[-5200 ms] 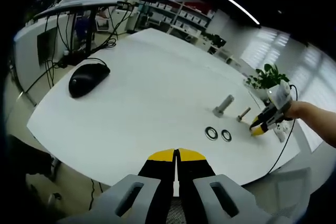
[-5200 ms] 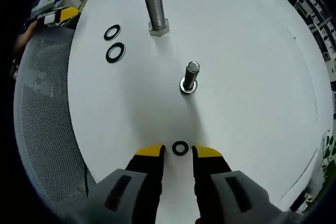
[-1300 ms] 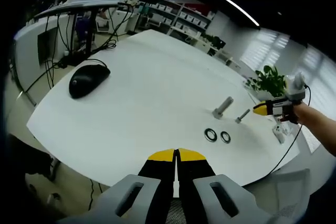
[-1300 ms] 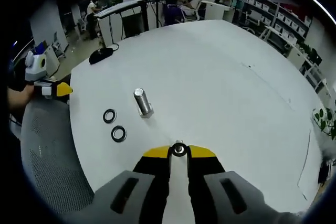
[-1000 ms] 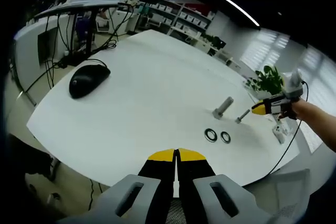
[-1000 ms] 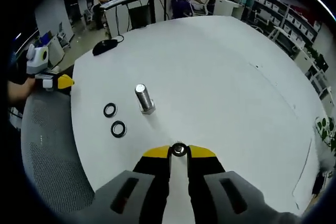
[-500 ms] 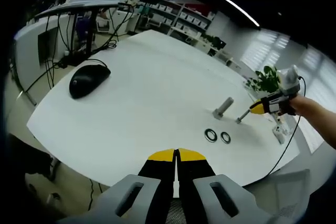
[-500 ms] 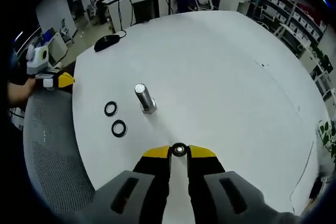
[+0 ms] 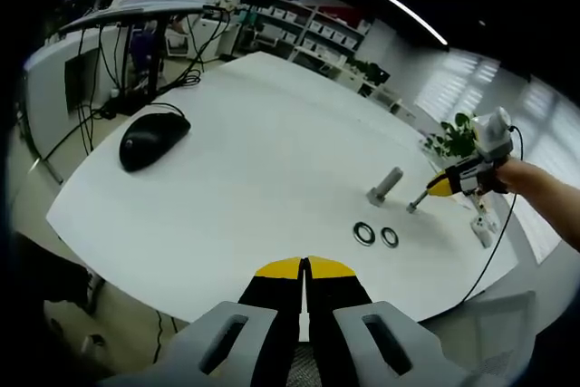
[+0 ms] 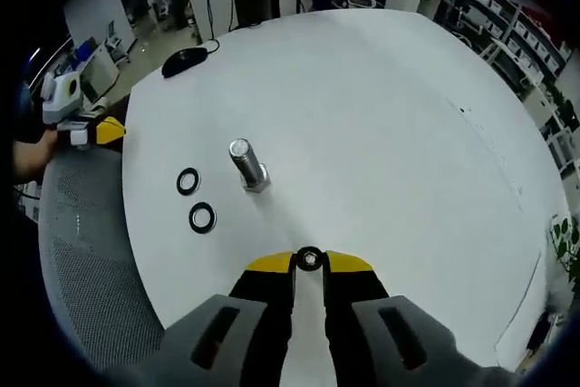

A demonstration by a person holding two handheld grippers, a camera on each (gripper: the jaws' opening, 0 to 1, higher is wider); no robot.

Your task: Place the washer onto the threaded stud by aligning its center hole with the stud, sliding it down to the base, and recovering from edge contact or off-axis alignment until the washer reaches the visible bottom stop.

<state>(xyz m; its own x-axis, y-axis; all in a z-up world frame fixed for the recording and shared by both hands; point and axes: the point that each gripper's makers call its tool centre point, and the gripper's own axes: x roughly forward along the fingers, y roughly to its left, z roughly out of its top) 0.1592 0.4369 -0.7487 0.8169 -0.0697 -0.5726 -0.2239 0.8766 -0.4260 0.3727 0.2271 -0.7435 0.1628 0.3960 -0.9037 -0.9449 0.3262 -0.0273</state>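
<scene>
Surface (image 10: 381, 115) looked smooth, matt white; bolt (image 10: 246, 164) was bright metal; mouse (image 9: 151, 136) glossy black plastic.

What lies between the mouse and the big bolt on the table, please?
Nothing: in the left gripper view, bare white table runs from the mouse to the big bolt.

mouse (image 9: 152, 136): lay on the white table (image 9: 227, 178), far up-left of the closed fingertips
plant (image 9: 462, 129): stood beyond the table's far edge
</scene>
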